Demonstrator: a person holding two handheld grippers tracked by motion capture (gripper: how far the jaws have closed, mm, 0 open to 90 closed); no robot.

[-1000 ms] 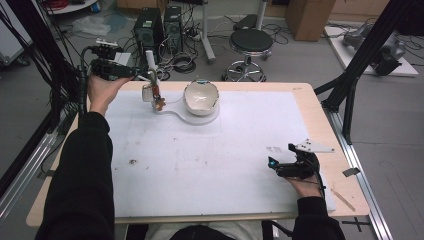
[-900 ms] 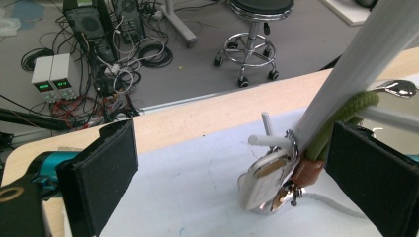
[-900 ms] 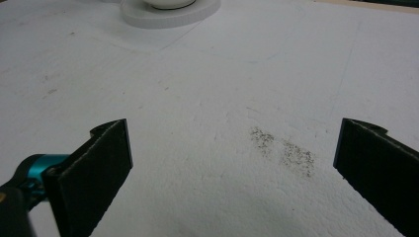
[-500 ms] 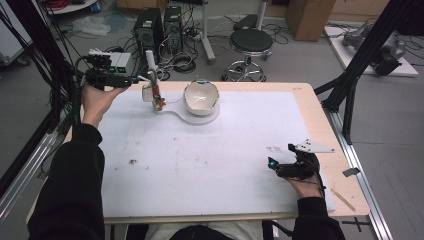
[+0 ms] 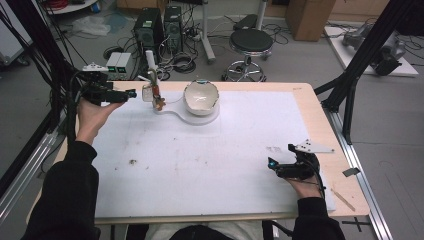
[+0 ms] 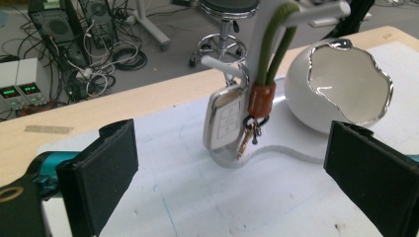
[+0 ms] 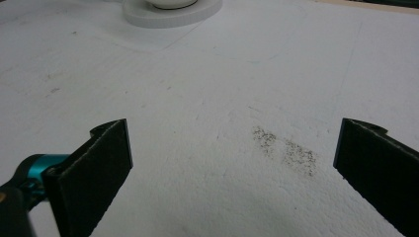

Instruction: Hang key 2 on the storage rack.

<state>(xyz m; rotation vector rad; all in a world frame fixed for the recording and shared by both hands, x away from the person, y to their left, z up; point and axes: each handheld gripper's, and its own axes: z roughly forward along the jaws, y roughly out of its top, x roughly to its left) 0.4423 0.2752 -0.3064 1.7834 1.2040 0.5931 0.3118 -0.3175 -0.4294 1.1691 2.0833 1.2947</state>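
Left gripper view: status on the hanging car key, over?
Left hand-held gripper open, short of the white car key fob hanging on its white stand. Right hand-held gripper open, idle. Nothing between.

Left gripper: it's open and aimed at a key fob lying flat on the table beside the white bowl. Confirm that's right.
Not quite. The key fob is not lying flat: in the left gripper view it hangs from a hook on the white stand. The left gripper is open and aimed at it, beside the white bowl.

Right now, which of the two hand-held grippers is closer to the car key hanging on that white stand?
The left. The left gripper hangs just beside the car key, jaws open and facing it. The right gripper sits far off at the table's near right edge, jaws open over bare white mat.
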